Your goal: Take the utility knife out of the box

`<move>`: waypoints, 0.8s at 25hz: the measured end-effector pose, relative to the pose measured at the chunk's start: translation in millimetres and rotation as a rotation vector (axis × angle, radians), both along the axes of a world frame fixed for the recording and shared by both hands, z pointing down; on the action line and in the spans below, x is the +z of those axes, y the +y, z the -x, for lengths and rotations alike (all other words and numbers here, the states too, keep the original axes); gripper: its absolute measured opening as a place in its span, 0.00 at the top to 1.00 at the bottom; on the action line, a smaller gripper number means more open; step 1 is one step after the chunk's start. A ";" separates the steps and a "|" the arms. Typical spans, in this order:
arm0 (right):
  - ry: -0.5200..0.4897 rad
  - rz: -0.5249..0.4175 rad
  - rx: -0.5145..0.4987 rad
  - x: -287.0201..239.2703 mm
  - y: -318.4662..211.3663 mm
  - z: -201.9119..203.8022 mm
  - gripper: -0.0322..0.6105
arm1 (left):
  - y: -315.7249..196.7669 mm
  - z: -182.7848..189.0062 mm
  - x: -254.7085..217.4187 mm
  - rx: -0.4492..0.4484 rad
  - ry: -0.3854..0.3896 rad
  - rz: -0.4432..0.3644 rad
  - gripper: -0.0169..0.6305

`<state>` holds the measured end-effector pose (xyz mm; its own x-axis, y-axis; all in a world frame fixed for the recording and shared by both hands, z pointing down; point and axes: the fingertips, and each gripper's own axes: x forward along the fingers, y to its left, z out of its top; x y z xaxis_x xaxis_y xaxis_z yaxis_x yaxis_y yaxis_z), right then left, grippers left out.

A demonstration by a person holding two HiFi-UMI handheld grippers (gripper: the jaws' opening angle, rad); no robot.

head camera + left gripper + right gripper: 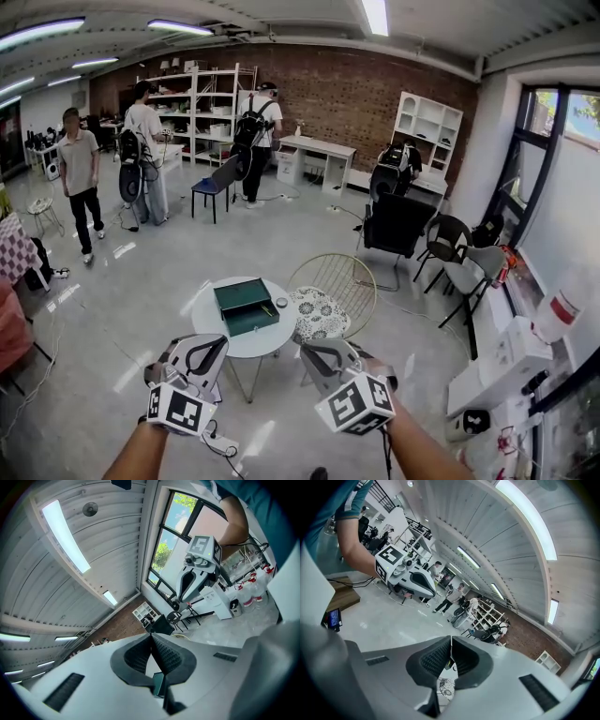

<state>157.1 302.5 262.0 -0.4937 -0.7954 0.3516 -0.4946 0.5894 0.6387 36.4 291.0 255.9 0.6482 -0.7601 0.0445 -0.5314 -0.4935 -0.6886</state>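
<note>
You hold both tools low in the head view, in the air on your side of the round white surface [204, 321]. Your left hand-held gripper [217, 343] is at about 7 o'clock of that surface. Your right hand-held gripper [307, 349] is at about 5 o'clock, its tip near the rim.

The green box [246, 307] lies near the middle of the surface, at roughly 12 o'clock from the gap between your two tools. A small round thing [281, 303] rests just beside the box at its 3 o'clock. The utility knife itself cannot be made out in any view.

In the left gripper view the ribbed pads [136, 656] meet at their tips with nothing between them. In the right gripper view the pads [436, 659] are likewise pressed together and empty. Each of these views catches your other tool: the right one at 1 o'clock of the left gripper view, the left one at 10 o'clock of the right gripper view.

A wire chair [349, 274] stands just beside the surface at its 3 o'clock, with a patterned cushion [317, 312] on its seat.

Further off, one person [80, 178] stands at 10 o'clock, and two more stand near the white shelving [202, 103] at 11 o'clock. Black chairs [448, 246] sit at 2 o'clock.
</note>
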 end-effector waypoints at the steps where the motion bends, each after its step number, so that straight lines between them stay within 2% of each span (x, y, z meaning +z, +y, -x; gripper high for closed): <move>1: -0.002 0.001 -0.003 2.3 -7.3 1.7 0.89 | -6.4 1.3 3.1 -0.003 0.000 0.003 0.95; 11: -0.049 0.030 -0.072 18.2 -88.2 -8.3 0.89 | -71.4 -11.5 14.1 -0.071 -0.037 0.040 0.95; 20: -0.081 0.049 -0.146 26.3 -188.6 -53.5 0.89 | -160.3 -63.3 21.6 -0.136 -0.068 0.064 0.95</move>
<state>210.5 113.9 288.2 -0.6309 -0.6960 0.3427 -0.4501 0.6882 0.5690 99.8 130.6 277.5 0.5336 -0.8347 0.1363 -0.5492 -0.4645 -0.6947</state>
